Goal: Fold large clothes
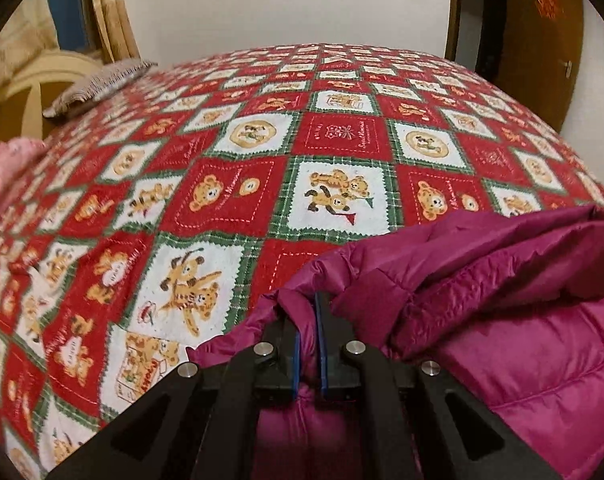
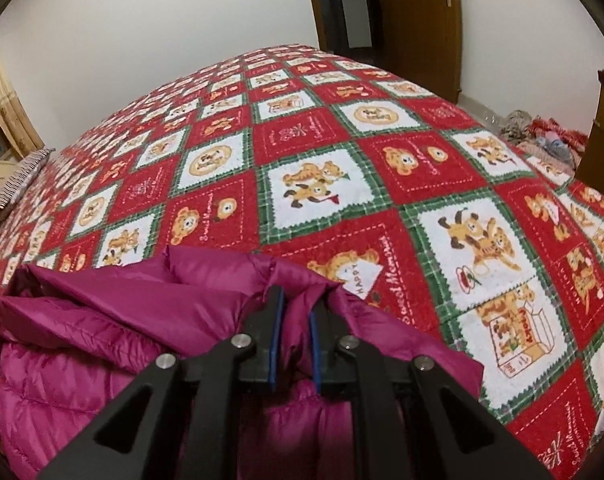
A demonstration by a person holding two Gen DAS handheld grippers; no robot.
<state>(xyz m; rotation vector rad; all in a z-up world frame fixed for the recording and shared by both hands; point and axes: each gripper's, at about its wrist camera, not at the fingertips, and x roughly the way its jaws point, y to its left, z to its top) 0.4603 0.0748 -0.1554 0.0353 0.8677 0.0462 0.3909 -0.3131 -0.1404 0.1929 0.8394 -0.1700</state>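
Note:
A magenta puffer jacket (image 1: 502, 320) lies bunched at the near edge of the bed. My left gripper (image 1: 308, 308) is shut on a fold at the jacket's left end, with fabric pinched between the blue pads. In the right wrist view the same jacket (image 2: 121, 340) spreads to the left. My right gripper (image 2: 295, 308) is shut on a fold at the jacket's right end. Both grippers hold the jacket just above the bedspread.
A red, white and green teddy-bear bedspread (image 1: 261, 160) covers the whole bed (image 2: 382, 160). A striped pillow (image 1: 97, 84) lies at the far left. A pink cloth (image 1: 5, 168) sits at the left edge. A clothes pile (image 2: 542, 132) lies beyond the bed's right side.

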